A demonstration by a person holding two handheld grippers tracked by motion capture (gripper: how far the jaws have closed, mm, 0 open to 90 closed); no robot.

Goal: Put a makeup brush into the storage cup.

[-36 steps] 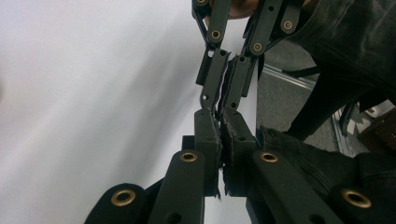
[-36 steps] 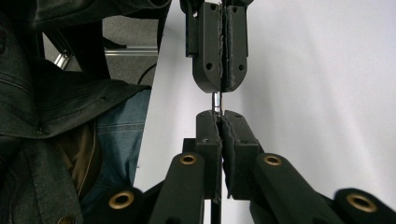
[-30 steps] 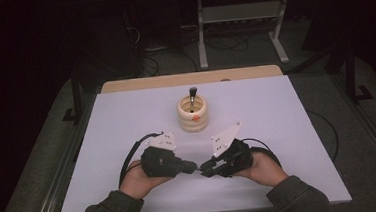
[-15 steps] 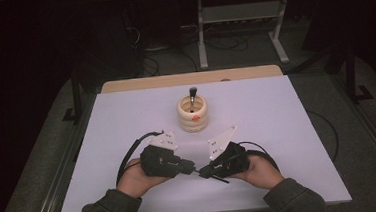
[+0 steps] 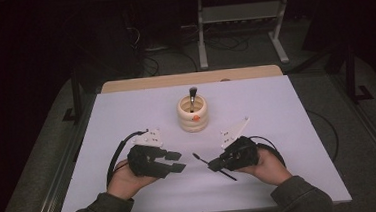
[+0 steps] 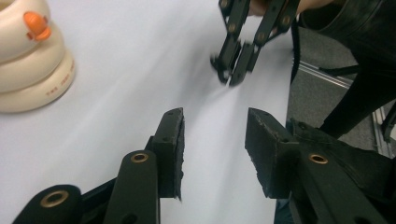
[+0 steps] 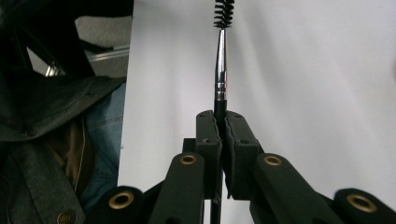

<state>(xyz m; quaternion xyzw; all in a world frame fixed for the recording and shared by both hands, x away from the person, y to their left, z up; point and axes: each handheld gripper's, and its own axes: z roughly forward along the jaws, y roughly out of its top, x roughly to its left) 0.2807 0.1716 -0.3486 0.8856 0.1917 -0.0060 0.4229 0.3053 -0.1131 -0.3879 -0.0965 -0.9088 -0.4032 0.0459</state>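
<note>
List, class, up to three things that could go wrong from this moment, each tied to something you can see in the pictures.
1. The right gripper clamps the thin spoolie brush on its narrow handle alone; it might pivot or slip.
2. The ringed cup stands free and already holds a brush; adding another could tip it.
3. The left gripper is open near the right one, so they could collide.

I held a thin black spoolie brush (image 7: pixel 220 70) by its handle, bristled tip pointing away above the white table (image 5: pixel 288 129).
</note>
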